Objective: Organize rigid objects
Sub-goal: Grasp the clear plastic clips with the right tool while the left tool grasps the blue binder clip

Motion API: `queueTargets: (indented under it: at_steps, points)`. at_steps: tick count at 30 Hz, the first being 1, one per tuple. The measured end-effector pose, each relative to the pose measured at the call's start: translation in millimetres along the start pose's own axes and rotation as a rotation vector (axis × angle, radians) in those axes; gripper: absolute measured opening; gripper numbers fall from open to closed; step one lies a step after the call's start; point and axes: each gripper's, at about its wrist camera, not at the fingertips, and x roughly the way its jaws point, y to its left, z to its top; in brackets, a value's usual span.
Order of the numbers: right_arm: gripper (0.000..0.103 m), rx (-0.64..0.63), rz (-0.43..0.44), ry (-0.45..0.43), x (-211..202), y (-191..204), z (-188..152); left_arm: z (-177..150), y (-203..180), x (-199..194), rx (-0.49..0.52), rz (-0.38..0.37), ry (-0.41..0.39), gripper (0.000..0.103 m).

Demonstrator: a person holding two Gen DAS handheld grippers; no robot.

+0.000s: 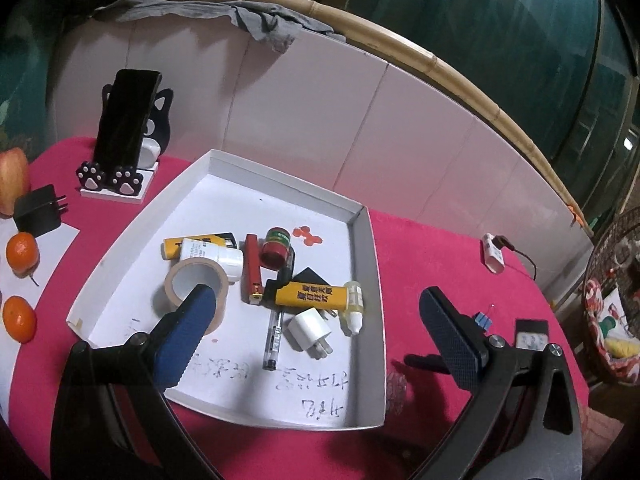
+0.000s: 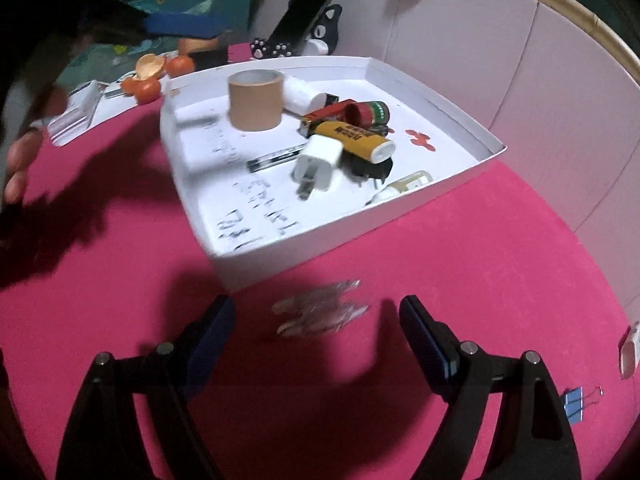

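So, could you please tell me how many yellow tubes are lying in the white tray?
2. One yellow tube lies mid-tray beside the small dropper bottle; the other yellow tube lies farther back, partly under the white cylinder. More may be hidden.

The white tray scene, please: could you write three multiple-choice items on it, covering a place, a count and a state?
1. Where does the tape roll sit?
A. inside the white tray
B. on the pink cloth
C. on the phone stand

2. How many yellow tubes are in the tray?
A. one
B. two
C. four

3. How is the right gripper?
A. shut on a pen
B. shut on the tape
C. open and empty

Answers: 1 A, it stands on the tray floor. 2 B, one beside the dropper bottle, another behind the tape. 3 C, its fingers stand apart over a clear item on the cloth.
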Motion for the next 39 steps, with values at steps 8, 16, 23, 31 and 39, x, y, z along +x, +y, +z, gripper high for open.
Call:
queueTargets:
  at_steps: [8,16,23,31,39]
  points:
    - [0.046,0.064,0.023,-0.027,-23,2,-22,-5,-34,12,0.092,-0.04,0.034,0.103]
    - [0.046,0.476,-0.139,-0.133,-105,-66,-117,-33,-125,46,0.343,-0.158,0.092,0.103]
    - [0.046,0.755,-0.344,-0.162,-147,-120,-178,-67,-207,136,0.466,-0.184,0.31,0.103]
    - [0.046,0.828,-0.327,-0.2,-153,-127,-188,-89,-263,193,0.609,-0.157,0.376,0.102]
    - [0.046,0.877,-0.259,-0.22,-155,-132,-199,-86,-267,217,0.633,-0.158,0.363,0.088]
